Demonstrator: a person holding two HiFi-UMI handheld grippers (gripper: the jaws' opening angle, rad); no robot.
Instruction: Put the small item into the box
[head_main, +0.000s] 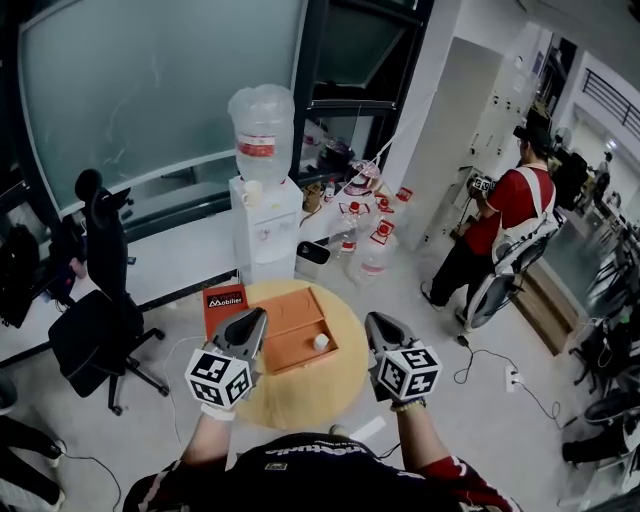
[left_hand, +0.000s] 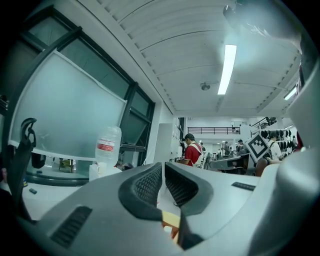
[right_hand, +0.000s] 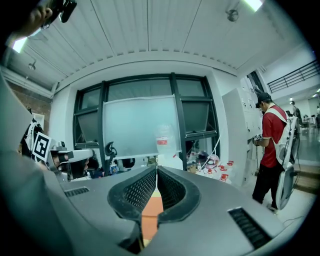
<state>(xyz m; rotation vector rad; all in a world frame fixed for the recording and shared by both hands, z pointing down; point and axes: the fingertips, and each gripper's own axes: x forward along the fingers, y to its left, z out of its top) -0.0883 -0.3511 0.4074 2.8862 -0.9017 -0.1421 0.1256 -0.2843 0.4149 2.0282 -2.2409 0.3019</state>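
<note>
Item: the small white item (head_main: 320, 342) lies inside the box (head_main: 288, 340), at its right end, just beside the right wall. By the look of it, it's already in!
Box: orange, open-topped, flat on the round table (head_main: 300, 402), long side running away from the person.
Left gripper (head_main: 256, 318): hovers above the box's near left corner. The jaws are all but together and nothing is between them.
Right gripper (head_main: 376, 322): hovers just right of the box, pointing a touch downward. The jaws meet at the tips and it is empty.
Step in hand: I'd call it backing clear after the drop.
Doing it well: keep both grippers high and draw them straight back toward the body. Don't dip the left one, because it hangs right over the box wall and a nudge there could slide the box. There is nothing left to grab, so the jaws need not open. One look down should confirm the item sits on the box floor and not propped on the wall.
Edges: a red board (head_main: 224, 303) lies just beside the box's far left corner, at the table's rim. The box leaves only a narrow band of table on its far side.
Open room: the near half of the table is bare and the air above it is free. The cooler (head_main: 265, 215) stands past the far rim. The chair (head_main: 100, 320) on the left and the person in red (head_main: 510, 215) on the right are both well apart.
</note>
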